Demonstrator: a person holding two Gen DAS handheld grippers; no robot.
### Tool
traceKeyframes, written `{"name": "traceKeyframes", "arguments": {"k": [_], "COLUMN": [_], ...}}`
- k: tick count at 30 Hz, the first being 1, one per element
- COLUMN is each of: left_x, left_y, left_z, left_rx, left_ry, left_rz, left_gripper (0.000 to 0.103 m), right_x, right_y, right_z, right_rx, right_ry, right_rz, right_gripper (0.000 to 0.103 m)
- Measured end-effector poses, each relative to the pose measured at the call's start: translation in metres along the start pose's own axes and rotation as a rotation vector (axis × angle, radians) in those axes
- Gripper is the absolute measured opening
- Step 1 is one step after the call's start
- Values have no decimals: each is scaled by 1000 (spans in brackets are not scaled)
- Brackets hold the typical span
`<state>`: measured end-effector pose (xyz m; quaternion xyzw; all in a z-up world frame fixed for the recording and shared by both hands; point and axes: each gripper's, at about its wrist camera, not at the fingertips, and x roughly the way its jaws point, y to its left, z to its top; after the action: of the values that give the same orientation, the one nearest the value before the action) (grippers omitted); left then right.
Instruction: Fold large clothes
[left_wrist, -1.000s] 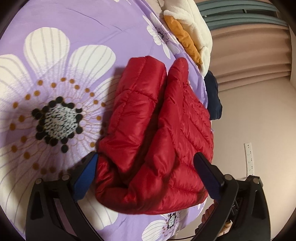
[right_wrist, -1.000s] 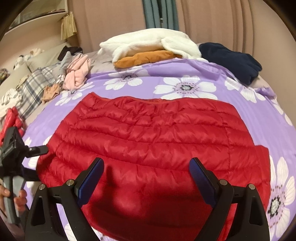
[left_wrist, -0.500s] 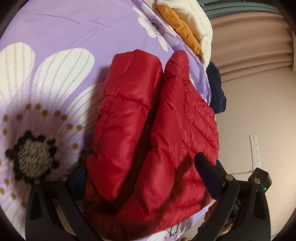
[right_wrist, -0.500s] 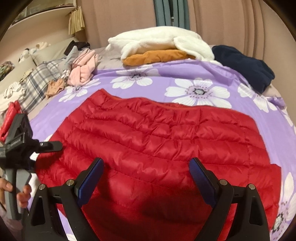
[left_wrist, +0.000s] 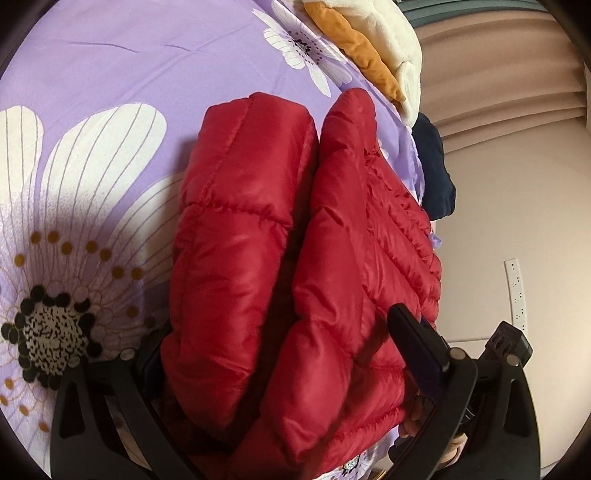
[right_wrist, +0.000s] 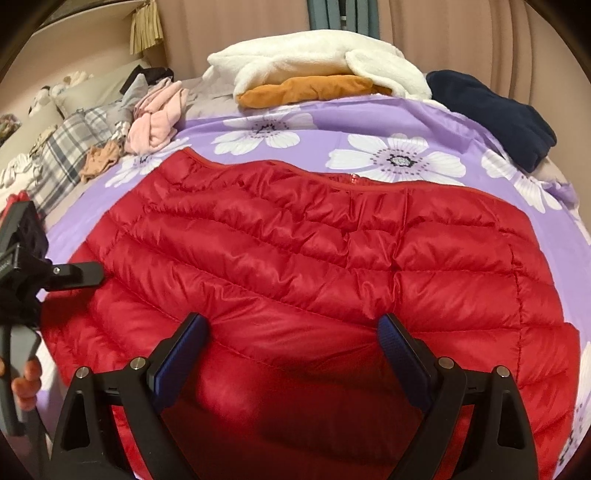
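A red puffer jacket (right_wrist: 295, 258) lies spread on the purple flowered bedspread (right_wrist: 369, 118). In the left wrist view its end shows as two bulging padded rolls (left_wrist: 258, 258) side by side. My left gripper (left_wrist: 284, 354) is open and straddles that end; its left finger is mostly hidden under the fabric, and the right finger (left_wrist: 413, 354) rests against the jacket. My right gripper (right_wrist: 291, 354) is open just above the jacket's near edge, nothing pinched between its blue pads. The left gripper (right_wrist: 74, 275) also shows at the jacket's left side, held by a hand (right_wrist: 26, 384).
A white fleece (right_wrist: 314, 59) over an orange garment (right_wrist: 306, 88) is piled at the bed's far side, a navy garment (right_wrist: 491, 110) at the far right. Pink clothes (right_wrist: 155, 122) and a plaid pillow (right_wrist: 62, 158) lie at the left. A wall with a power strip (left_wrist: 517, 291) lies beyond the bed.
My left gripper has pushed forward onto the jacket's end, so the red rolls now fill the space between its fingers. My right gripper has come closer to the jacket's near edge.
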<state>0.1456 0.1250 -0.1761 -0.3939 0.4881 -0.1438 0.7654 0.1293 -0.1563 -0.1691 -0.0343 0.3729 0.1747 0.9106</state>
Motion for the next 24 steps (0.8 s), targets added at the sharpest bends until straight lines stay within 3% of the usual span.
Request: {"name": "traceKeyframes", "arguments": {"k": [4, 11, 17, 20, 24], "left_x": [-1, -16, -22, -24, -29], "left_y": [-7, -27, -50, -61, -74], "left_z": [-3, -10, -18, -22, -24], "left_rx": [22, 90, 182, 213, 241], "left_ry": [-8, -62, -79, -87, -103], "left_rz": [16, 94, 134, 136, 131], "left_gripper": [97, 79, 73, 70, 59], "right_x": [2, 4, 5, 6, 6], "right_y": [-1, 0, -2, -2, -4], "right_z": [0, 0, 0, -1, -3], "right_rx": [2, -4, 2, 4, 12], "right_ry": [0, -1, -7, -12, -18], "right_rz": [2, -9, -6, -3, 5], "right_gripper": [93, 93, 93, 93, 93]}}
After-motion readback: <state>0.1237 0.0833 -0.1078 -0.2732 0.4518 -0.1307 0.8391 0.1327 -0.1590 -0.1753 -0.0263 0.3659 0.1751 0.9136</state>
